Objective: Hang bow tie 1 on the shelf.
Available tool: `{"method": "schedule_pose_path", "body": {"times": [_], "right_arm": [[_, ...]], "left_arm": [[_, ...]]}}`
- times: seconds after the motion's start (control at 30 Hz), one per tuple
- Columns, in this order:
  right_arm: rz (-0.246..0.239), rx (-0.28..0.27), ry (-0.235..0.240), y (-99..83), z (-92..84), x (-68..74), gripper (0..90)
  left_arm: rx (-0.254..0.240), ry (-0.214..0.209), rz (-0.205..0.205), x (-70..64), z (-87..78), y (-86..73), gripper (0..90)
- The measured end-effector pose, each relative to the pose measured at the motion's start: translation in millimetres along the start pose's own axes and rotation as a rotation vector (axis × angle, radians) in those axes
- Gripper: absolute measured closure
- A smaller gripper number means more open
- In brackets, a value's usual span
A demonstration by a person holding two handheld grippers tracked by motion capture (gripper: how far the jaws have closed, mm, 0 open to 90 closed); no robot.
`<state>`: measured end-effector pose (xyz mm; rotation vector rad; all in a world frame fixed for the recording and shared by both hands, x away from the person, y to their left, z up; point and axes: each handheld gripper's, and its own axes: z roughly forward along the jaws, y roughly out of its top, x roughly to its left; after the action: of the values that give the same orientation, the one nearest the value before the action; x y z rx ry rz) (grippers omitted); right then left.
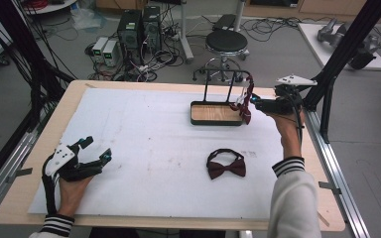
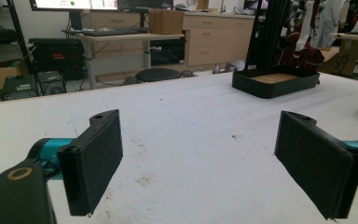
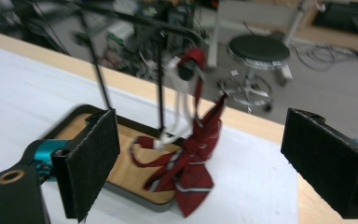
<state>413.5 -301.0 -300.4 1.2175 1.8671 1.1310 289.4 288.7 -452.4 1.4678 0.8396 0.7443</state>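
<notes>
Striped red tie [image 1: 246,101]: draped over the rack [image 1: 226,79] bar, tail spilling past the tray's right end; right gripper [image 1: 258,102] just right of it, jaws wide, empty; bow tie [image 1: 226,165] nearer the person, long axis crosswise; left gripper [image 1: 95,150] well left, jaws wide.

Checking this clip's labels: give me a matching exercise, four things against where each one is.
1. necktie
2. bow tie
3. left gripper
4. stool

A. flat on the white mat
B. on the floor beyond the table
C. hanging from the rack, tail over the tray edge
D. near the table's front left corner, open

Pairs: 1-C, 2-A, 3-D, 4-B
</notes>
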Motion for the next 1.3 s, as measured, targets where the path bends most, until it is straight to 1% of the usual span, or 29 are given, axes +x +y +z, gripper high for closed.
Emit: {"method": "schedule_pose_path", "body": {"times": [0.03,0.07,0.1,0.13,0.17,0.23,0.37,0.4,0.43,0.47,0.57,0.6,0.63,0.7,0.77,0.83,0.93,0.97,1.03,1.1,1.13,1.17,1.2,1.23,1.3], "right_arm": [[-0.001,-0.008,0.01,-1.8,-6.3,2.0,10.6],[-0.001,-0.008,0.01,-1.8,-6.3,2.0,10.6],[-0.005,-0.02,0.018,-3.7,-12.5,3.7,10.6],[-0.005,-0.051,0.036,-7.5,-25.6,7.6,10.6],[-0.004,-0.076,0.045,-9.7,-32.1,9.3,10.6],[-0.003,-0.109,0.063,-14.9,-45.0,13.8,10.6],[-0.019,-0.172,0.105,-28.0,-68.8,26.3,10.6],[-0.019,-0.172,0.105,-28.0,-68.8,26.3,10.6],[-0.027,-0.195,0.109,-31.8,-73.8,29.6,10.6],[-0.035,-0.21,0.117,-39.1,-82.1,36.5,10.6],[-0.035,-0.245,0.131,-50.6,-91.7,45.3,10.6],[-0.035,-0.245,0.131,-50.6,-91.7,45.3,10.6],[-0.041,-0.283,0.138,-58.2,-96.7,50.5,10.6],[-0.042,-0.291,0.147,-64.4,-99.5,55.7,10.6],[-0.045,-0.309,0.168,-70.5,-100.4,59.5,10.6],[-0.04,-0.306,0.182,-76.0,-100.9,62.7,10.6],[-0.037,-0.28,0.188,-83.7,-100.8,64.0,10.6],[-0.037,-0.28,0.188,-83.7,-100.8,64.0,10.6],[-0.011,-0.273,0.195,-91.4,-100.8,62.8,10.6],[-0.006,-0.275,0.196,-94.1,-101.0,62.9,10.6],[-0.007,-0.278,0.193,-99.5,-100.7,63.1,10.6],[-0.007,-0.278,0.193,-99.5,-100.7,63.1,10.6],[-0.005,-0.284,0.202,-104.5,-100.2,63.4,10.6],[-0.005,-0.284,0.202,-104.5,-100.2,63.4,10.6],[0.002,-0.287,0.199,-111.3,-99.0,64.1,10.5]], "left_arm": [[-0.001,-0.001,0.002,-0.2,-0.2,0.0,15.5],[-0.001,-0.001,0.002,-0.2,-0.2,0.0,15.5],[-0.002,-0.002,0.002,-0.4,-0.2,-0.1,15.4],[-0.004,-0.002,0.002,-0.6,-0.2,-0.2,15.5],[-0.005,-0.004,0.002,-0.5,-0.5,-0.2,15.5],[-0.005,-0.004,0.002,-0.4,-0.6,-0.2,15.4],[-0.006,-0.004,0.001,-0.3,-0.5,-0.2,15.5],[-0.006,-0.003,0.001,-0.3,-0.5,-0.2,15.5],[-0.006,-0.003,0.001,-0.4,-0.5,-0.2,15.5],[-0.005,-0.004,0.002,-0.5,-0.6,-0.2,15.5],[-0.006,-0.003,0.001,-0.2,-0.5,-0.2,15.5],[-0.006,-0.003,0.001,-0.2,-0.5,-0.2,15.5],[-0.006,-0.003,0.001,-0.1,-0.6,-0.2,15.5],[-0.006,-0.003,0.0,-0.2,-0.5,-0.2,15.5],[-0.005,-0.004,0.002,-0.3,-0.6,-0.2,15.5],[-0.006,-0.003,0.001,-0.3,-0.6,-0.2,15.5],[-0.006,-0.003,0.0,-0.2,-0.6,-0.2,15.5],[-0.006,-0.003,0.0,-0.2,-0.6,-0.2,15.5],[-0.005,-0.002,0.001,-0.1,-0.6,-0.2,15.5],[-0.005,-0.001,0.001,-0.1,-0.5,-0.2,15.5],[-0.004,-0.002,0.002,-0.1,-0.6,-0.2,15.4],[-0.004,-0.001,0.002,-0.2,-0.6,-0.2,15.4],[-0.004,-0.001,0.002,-0.5,-0.5,-0.2,15.5],[-0.004,-0.001,0.002,-0.5,-0.5,-0.2,15.5],[-0.004,0.0,0.003,-0.6,-0.5,-0.2,15.5]]}}
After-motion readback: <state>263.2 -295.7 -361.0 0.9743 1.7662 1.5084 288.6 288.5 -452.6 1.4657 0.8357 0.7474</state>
